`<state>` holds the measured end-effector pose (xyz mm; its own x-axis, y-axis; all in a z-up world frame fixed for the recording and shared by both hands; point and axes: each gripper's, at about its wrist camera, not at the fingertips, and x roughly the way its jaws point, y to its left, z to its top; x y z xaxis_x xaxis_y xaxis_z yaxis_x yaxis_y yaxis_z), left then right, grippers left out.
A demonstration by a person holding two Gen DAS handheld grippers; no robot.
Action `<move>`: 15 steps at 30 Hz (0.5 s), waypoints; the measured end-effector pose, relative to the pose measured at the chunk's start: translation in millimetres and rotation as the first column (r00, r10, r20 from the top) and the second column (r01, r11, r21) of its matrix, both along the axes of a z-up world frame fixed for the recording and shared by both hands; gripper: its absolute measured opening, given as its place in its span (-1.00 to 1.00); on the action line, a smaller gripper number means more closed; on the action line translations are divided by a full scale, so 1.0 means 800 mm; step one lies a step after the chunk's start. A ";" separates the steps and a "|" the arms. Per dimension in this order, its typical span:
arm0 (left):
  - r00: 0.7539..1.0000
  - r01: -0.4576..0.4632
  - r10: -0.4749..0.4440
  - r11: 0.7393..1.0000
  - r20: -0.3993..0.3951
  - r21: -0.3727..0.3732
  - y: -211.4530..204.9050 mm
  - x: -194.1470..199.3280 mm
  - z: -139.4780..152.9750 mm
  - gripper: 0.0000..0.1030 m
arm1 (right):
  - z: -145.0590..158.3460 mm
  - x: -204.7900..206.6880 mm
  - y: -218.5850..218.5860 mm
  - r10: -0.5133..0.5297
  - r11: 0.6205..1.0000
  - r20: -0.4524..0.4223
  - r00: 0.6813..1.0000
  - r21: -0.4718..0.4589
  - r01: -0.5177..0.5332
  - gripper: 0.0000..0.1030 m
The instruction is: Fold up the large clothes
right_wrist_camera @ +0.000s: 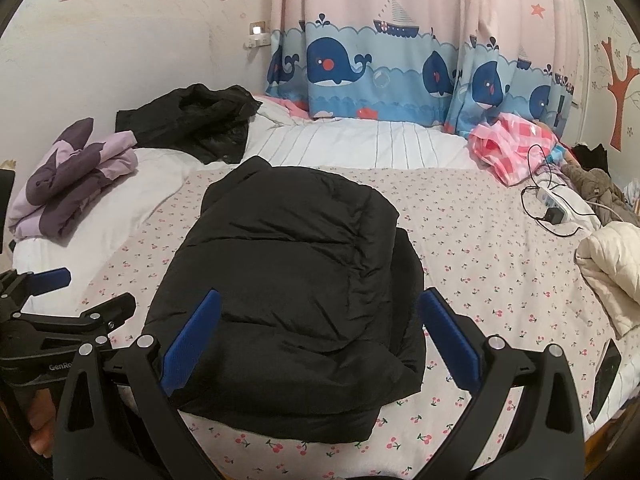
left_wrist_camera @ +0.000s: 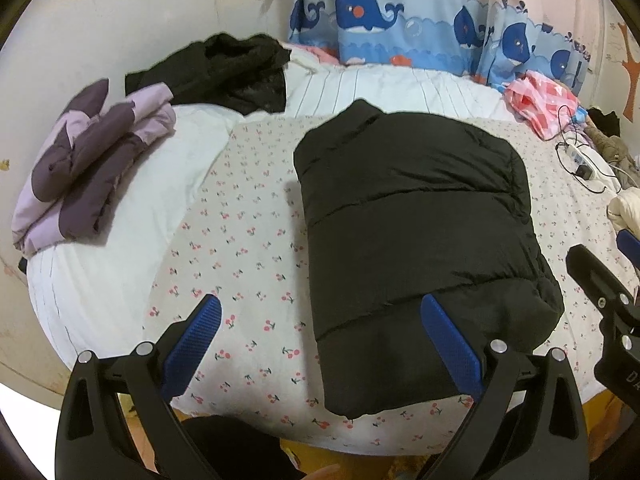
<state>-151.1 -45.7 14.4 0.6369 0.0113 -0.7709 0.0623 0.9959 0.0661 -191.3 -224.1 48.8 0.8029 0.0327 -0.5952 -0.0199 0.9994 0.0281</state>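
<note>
A black puffer jacket [left_wrist_camera: 416,236] lies folded into a long block on the cherry-print sheet [left_wrist_camera: 240,240], collar end away from me. My left gripper [left_wrist_camera: 320,316] hangs open above the jacket's near left edge, holding nothing. In the right wrist view the same black jacket [right_wrist_camera: 296,292] fills the middle, and my right gripper [right_wrist_camera: 320,312] stands open over its near end, both blue pads clear of the fabric. The right gripper [left_wrist_camera: 608,288] shows at the right edge of the left wrist view; the left gripper [right_wrist_camera: 76,300] shows at the left edge of the right wrist view.
A folded purple jacket [left_wrist_camera: 88,168] and a crumpled black garment [left_wrist_camera: 224,68] lie on the white duvet [left_wrist_camera: 120,240] at far left. Pink checked cloth [right_wrist_camera: 516,144], a power strip with cables [right_wrist_camera: 552,204] and a cream puffer [right_wrist_camera: 612,268] sit right. Whale curtain [right_wrist_camera: 400,60] behind.
</note>
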 end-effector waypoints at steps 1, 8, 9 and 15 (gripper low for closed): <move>1.000 -0.001 0.001 1.000 -0.006 0.001 0.000 0.001 -0.001 0.86 | -0.001 0.001 -0.001 0.000 1.000 -0.003 1.000 0.002 0.000 0.86; 1.000 -0.008 0.008 1.000 -0.015 0.017 0.002 0.008 -0.010 0.86 | -0.008 0.011 -0.008 -0.015 1.000 -0.026 1.000 0.007 0.015 0.86; 1.000 -0.009 0.009 1.000 -0.016 0.015 0.003 0.009 -0.011 0.86 | -0.009 0.011 -0.008 -0.017 1.000 -0.027 0.999 0.010 0.017 0.86; 1.000 -0.007 0.007 1.000 -0.019 0.026 0.006 0.013 -0.013 0.86 | -0.015 0.016 -0.013 -0.028 1.000 -0.045 0.999 0.004 0.028 0.86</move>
